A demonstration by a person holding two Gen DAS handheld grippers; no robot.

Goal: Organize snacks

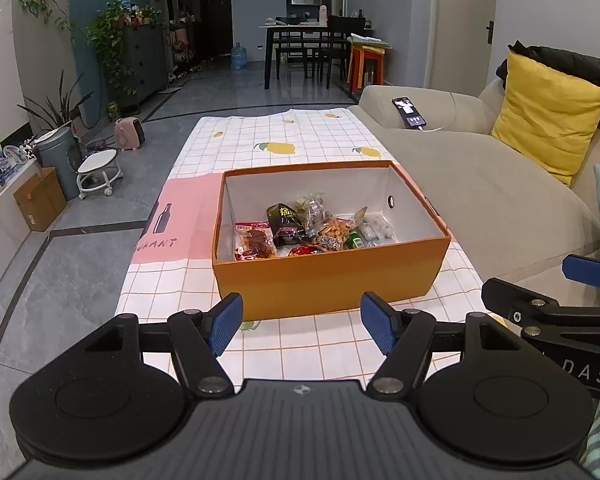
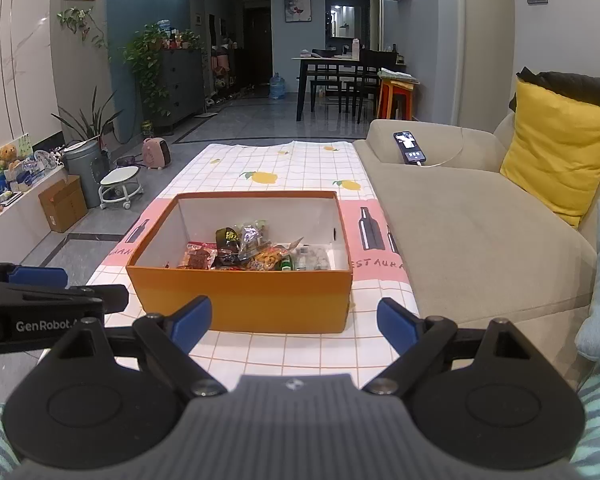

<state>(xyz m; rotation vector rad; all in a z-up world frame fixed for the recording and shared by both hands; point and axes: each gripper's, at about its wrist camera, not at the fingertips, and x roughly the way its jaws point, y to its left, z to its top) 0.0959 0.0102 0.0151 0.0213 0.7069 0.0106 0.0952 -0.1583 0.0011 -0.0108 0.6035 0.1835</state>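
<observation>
Both grippers hang side by side, tilted down toward the table (image 1: 300, 344), short of the orange box (image 2: 244, 300). The left gripper (image 1: 302, 320) and right gripper (image 2: 294, 322) gape wide and empty. The snacks (image 1: 308, 228) lie heaped inside the box.

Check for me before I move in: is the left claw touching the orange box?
Apart. The left wrist view shows tablecloth between the open left claw and the orange box.
</observation>
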